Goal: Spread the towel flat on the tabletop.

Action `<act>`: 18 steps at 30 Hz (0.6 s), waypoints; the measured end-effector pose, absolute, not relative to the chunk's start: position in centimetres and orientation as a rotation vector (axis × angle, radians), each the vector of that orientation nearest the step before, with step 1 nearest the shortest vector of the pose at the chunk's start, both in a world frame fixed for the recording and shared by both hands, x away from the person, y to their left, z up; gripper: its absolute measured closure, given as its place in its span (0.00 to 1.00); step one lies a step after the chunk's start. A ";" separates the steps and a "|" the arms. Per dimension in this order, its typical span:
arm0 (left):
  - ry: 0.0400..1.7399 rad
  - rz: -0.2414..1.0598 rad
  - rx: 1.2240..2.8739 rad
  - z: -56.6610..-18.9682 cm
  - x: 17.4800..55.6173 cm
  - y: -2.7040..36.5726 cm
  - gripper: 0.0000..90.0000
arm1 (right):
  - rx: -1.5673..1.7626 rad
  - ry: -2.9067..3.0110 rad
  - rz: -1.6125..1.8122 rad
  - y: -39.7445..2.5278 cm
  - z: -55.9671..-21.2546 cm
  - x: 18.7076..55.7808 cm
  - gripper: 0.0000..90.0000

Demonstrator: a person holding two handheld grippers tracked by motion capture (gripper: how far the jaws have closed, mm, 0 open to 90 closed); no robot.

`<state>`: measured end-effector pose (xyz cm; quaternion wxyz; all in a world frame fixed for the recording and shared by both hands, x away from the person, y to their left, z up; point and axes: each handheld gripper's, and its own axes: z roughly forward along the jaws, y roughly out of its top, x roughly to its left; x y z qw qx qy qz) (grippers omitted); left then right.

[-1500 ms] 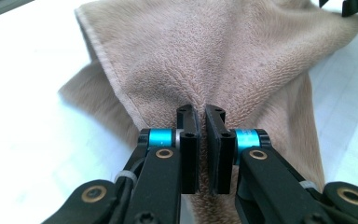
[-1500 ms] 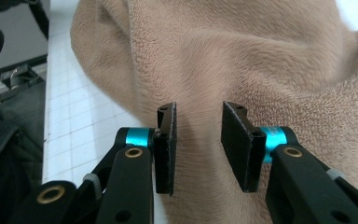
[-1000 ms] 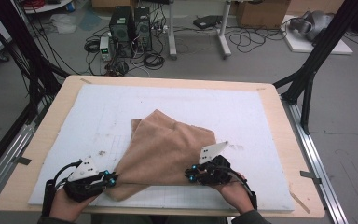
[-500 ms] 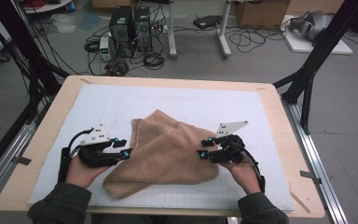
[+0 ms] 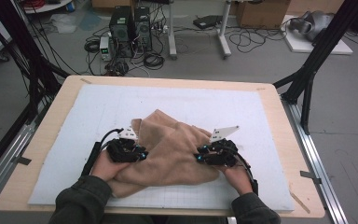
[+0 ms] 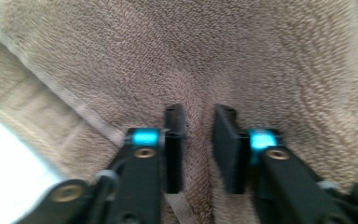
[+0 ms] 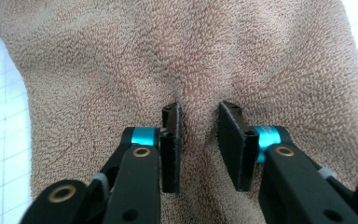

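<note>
My left hand-held gripper (image 5: pixel 142 154) sits on the left side of the tan towel (image 5: pixel 177 149), which lies rumpled near the middle of the white mat (image 5: pixel 74 121) on the table (image 5: pixel 51 100), closer to my edge than to the far one. In the left gripper view that hand-held gripper (image 6: pixel 199 122) has its jaws parted by a narrow gap, and a raised ridge of towel (image 6: pixel 261 56) pile runs up between them; the pads flank that ridge, but I cannot tell whether they actually press it. A hemmed edge of the cloth crosses diagonally just left of the left jaw, with bare white mat (image 6: pixel 9 154) beyond it. My right hand-held gripper (image 5: pixel 200 157) rests against the towel's right side, pointing inward toward the left one, the bulk of the cloth between the two. In the right gripper view it (image 7: pixel 199 119) is likewise slightly spread, a soft fold of towel (image 7: pixel 98 60) rising into the gap; contact there looks light, and a firm pinch is not clear. Gridded mat (image 7: pixel 0 121) shows at the left edge. Both my hands (image 5: pixel 103 163) grip the tool bodies from my side, and the sleeves (image 5: pixel 81 200) lie over the table's near rim.
</note>
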<state>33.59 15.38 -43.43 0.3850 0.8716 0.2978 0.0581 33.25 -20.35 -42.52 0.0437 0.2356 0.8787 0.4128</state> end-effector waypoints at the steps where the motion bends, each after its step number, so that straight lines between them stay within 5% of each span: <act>1: 0.757 0.156 2.223 -43.4 33.5 15.4 0.90 | 0.709 2.684 1.263 -20.3 -42.5 33.2 0.83; 18: 0.741 0.268 2.103 -40.0 28.8 18.7 0.95 | 0.600 2.667 1.324 -21.2 -39.5 30.8 0.91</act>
